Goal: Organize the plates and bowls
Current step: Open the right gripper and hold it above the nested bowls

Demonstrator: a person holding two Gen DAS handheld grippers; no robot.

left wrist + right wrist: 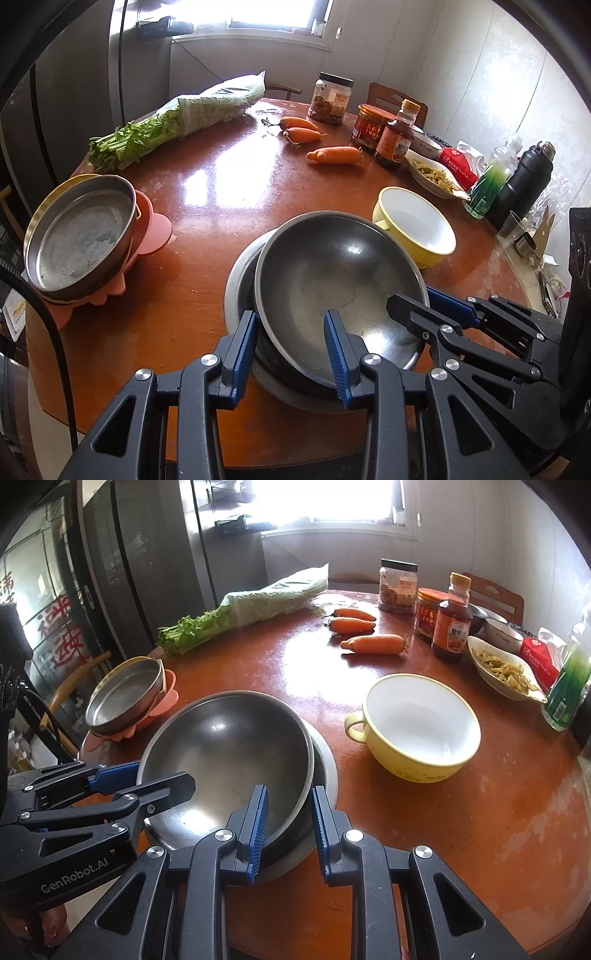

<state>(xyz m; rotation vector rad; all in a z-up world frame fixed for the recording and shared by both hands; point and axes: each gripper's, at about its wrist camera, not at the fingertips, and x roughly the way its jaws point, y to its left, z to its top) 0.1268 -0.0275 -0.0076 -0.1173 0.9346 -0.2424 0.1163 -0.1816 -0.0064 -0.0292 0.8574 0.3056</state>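
A steel bowl (332,280) sits tilted in a stack of steel dishes on a metal plate (236,280) near the round table's front edge; it also shows in the right wrist view (229,749). My left gripper (291,332) is open, its fingers straddling the bowl's near rim. My right gripper (290,808) is open, its fingers straddling the rim on the bowl's right side; it also shows in the left wrist view (417,306). A yellow cup-shaped bowl (421,727) stands right of the stack. A steel plate (81,236) rests on a pink dish (155,229) at the left.
Celery in a bag (177,122), three carrots (332,155), jars and a sauce bottle (395,136), a dish of food (432,173), a green bottle (491,181) and a black flask (524,184) line the far and right side. Chairs stand behind the table.
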